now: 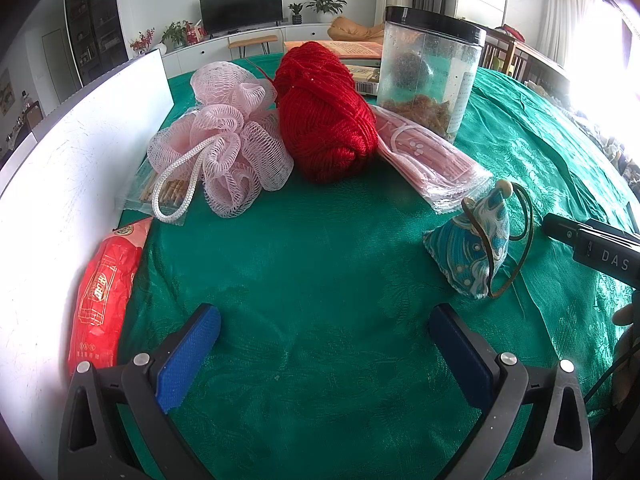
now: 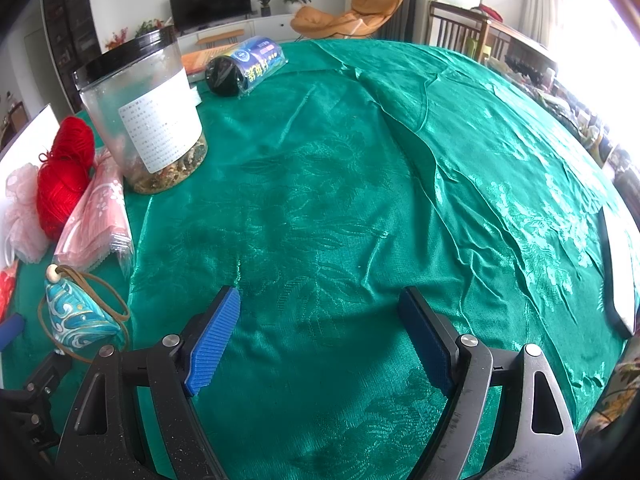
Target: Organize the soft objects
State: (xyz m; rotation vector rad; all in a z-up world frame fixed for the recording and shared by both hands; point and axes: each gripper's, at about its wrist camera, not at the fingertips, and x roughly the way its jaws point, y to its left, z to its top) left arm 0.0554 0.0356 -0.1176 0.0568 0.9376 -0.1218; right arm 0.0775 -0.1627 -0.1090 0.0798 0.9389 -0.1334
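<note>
In the left wrist view a pink mesh bath pouf, a red yarn ball and a pink packet of face masks lie together on the green tablecloth. A teal embroidered sachet with a cord sits to the right. My left gripper is open and empty, low over bare cloth in front of them. My right gripper is open and empty over bare cloth; the sachet lies to its left, with the yarn, the pouf and the masks further left.
A clear jar with a black lid stands behind the masks. A white board stands along the left, with a red packet and a chopstick packet beside it. A rolled blue pack lies at the back.
</note>
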